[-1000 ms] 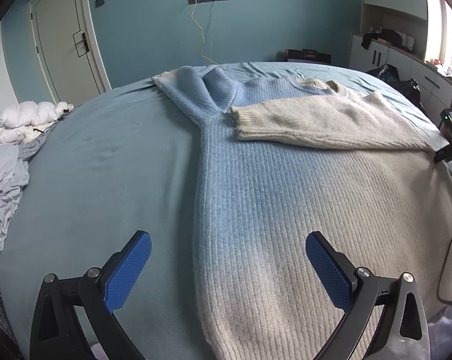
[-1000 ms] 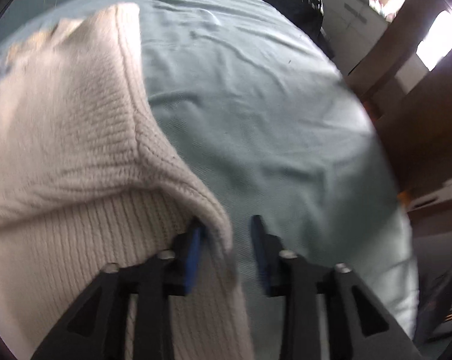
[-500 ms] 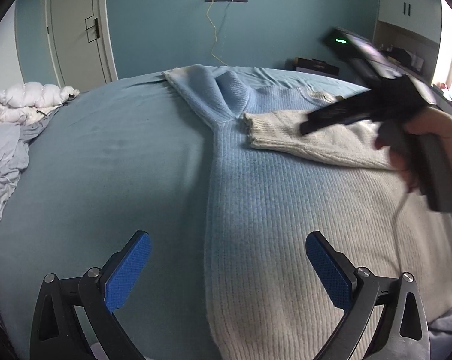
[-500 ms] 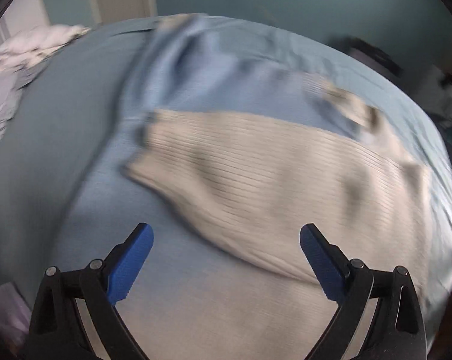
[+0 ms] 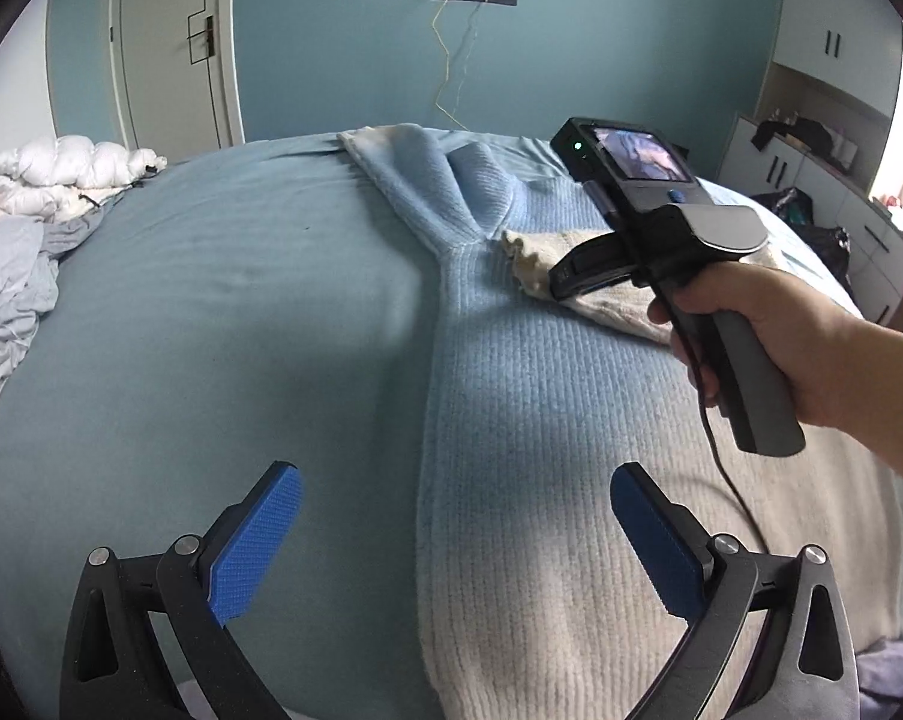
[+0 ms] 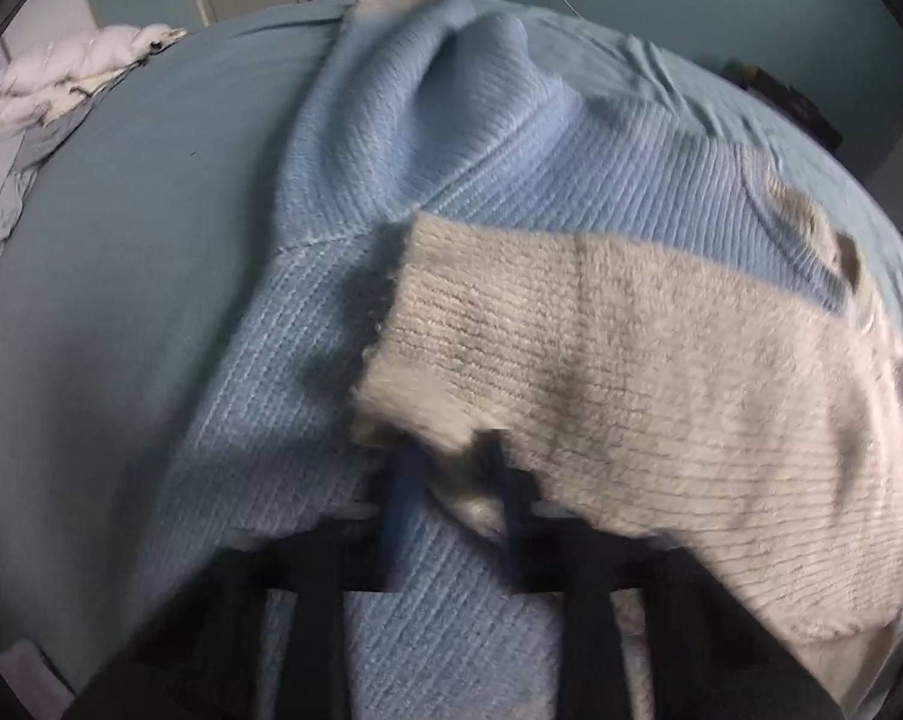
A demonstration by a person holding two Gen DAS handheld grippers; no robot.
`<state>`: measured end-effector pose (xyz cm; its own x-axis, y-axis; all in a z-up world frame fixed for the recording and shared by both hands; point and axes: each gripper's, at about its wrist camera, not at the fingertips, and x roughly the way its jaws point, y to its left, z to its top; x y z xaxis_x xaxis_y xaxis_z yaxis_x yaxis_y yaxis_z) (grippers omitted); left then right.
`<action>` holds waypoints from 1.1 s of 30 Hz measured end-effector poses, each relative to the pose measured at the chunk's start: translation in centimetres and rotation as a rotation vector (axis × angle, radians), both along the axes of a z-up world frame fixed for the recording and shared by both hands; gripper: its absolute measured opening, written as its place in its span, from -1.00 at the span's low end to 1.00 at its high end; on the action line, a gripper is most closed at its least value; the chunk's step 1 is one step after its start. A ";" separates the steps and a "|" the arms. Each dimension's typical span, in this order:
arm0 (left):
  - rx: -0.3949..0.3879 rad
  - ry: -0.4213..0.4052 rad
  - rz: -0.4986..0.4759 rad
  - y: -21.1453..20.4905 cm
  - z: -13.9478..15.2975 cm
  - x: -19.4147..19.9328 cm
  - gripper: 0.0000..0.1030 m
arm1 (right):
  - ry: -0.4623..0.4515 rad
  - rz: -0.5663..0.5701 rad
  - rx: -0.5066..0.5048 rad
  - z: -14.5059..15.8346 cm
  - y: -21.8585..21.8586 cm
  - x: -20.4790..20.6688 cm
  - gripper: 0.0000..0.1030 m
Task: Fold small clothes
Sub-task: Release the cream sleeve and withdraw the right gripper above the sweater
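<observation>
A blue and cream knit sweater (image 5: 547, 396) lies flat on the bed, its cream right sleeve (image 5: 595, 288) folded across the chest. My left gripper (image 5: 451, 546) is open and empty above the sweater's left edge near the hem. My right gripper (image 5: 562, 279) is at the cream sleeve's cuff. In the right wrist view its fingers (image 6: 451, 480) are close together around the cuff edge (image 6: 427, 420) of the cream sleeve (image 6: 631, 372). The blue left sleeve (image 6: 391, 120) lies bunched toward the far side.
The bed has a teal sheet (image 5: 211, 330). A white duvet (image 5: 49, 174) and grey bedding (image 5: 7, 300) are piled at the left edge. A door (image 5: 169, 42) and wall stand behind; cabinets (image 5: 823, 168) are at the right.
My right gripper swung from the sweater's right edge over to the cream sleeve's cuff and closed from wide open onto it. My left gripper stayed open and shifted slightly.
</observation>
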<state>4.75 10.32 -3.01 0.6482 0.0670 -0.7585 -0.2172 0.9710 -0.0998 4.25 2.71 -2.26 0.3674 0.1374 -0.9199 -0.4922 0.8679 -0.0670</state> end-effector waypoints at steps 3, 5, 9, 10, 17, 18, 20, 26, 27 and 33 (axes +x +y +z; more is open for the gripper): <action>-0.015 -0.009 -0.002 0.1 0.2 -0.1 1.00 | -0.030 -0.004 0.051 2.2 -0.9 -1.0 -0.89; -0.003 -0.013 0.000 -0.1 0.3 -0.2 1.00 | -0.038 -0.024 0.103 3.6 -1.0 -1.2 -0.89; 0.004 -0.002 0.000 -0.2 0.0 -0.2 1.00 | 0.029 -0.032 0.180 3.4 -2.1 -1.2 -0.86; 0.005 0.000 -0.001 -0.2 -0.1 -0.1 1.00 | 0.063 -0.024 0.178 2.2 -1.8 -1.1 -0.80; 0.028 0.013 -0.018 -0.6 -0.4 0.2 1.00 | 0.282 -0.106 0.460 1.3 -6.8 -2.0 -0.11; 0.031 0.013 -0.019 -0.7 -0.4 0.2 1.00 | 0.218 -0.141 0.502 3.0 -9.1 -1.7 0.27; 0.037 0.013 -0.021 -0.8 -0.4 0.3 1.00 | 0.121 -0.214 0.504 5.0 -12.6 -0.7 1.00; 0.045 0.019 -0.023 -0.8 -0.8 0.4 1.00 | 0.025 -0.549 0.226 3.6 -24.4 5.8 0.99; 0.045 0.021 -0.023 -0.7 -0.8 0.4 1.00 | 0.054 -0.583 0.190 2.3 -25.8 6.6 0.99; 0.045 0.034 -0.023 -0.6 -1.4 0.8 1.00 | 0.159 -0.677 0.024 -4.2 -27.5 8.4 0.99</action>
<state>5.51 9.71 -4.44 0.6237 0.0868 -0.7769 -0.1970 0.9792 -0.0488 12.68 -24.78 -6.48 0.2404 -0.0540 -0.9692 0.1559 0.9876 -0.0164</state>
